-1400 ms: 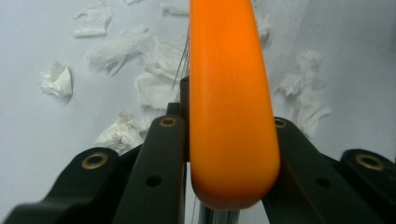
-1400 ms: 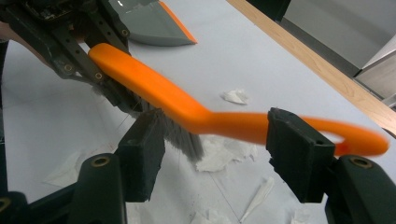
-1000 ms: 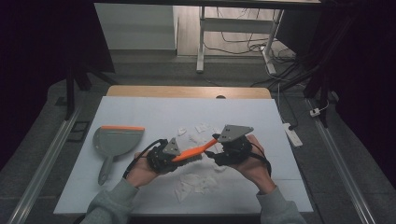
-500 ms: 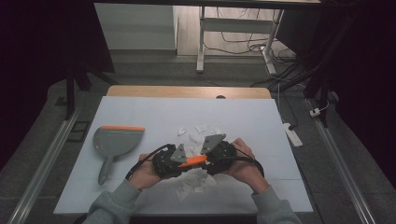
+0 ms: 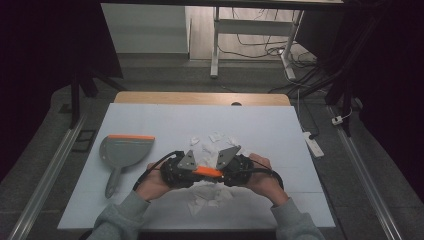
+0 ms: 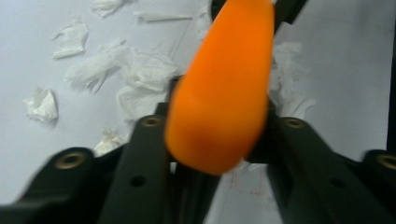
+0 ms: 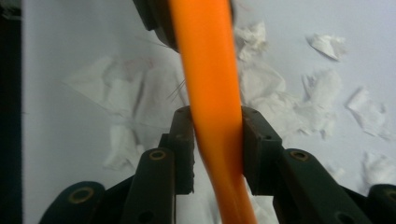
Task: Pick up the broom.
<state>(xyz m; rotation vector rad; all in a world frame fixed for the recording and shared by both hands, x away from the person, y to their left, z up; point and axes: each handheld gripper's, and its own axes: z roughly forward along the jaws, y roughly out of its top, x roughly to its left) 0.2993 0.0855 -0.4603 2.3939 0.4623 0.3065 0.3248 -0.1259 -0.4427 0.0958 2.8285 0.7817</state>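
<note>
Both grippers meet over the near middle of the table (image 5: 165, 116), jaws pointing at each other. The left gripper (image 5: 176, 172) and the right gripper (image 5: 239, 170) share one thing between them: an orange brush handle (image 5: 208, 171), lying level with its long axis running left to right from one gripper to the other.

In the right gripper view the two black jaws have just been closing, and their pads now press on both sides of the handle's slim stretch, so the right gripper has a firm hold. In the left gripper view the handle's thick, rounded end (image 6: 222, 88) sits between jaws that have just been opening; it fills the gap, but whether the pads still press on it I cannot tell. This looks like a handover from left to right.

The grey dustpan (image 5: 124, 152) with its orange rim lies well apart to the left, mouth facing away from the person, handle toward them. Scraps of torn white tissue (image 5: 212, 150) are scattered just beyond and under the grippers. Being nearer the dustpan, the left hand seems best placed to fetch it, while the brush's long axis already lies across the scraps.
</note>
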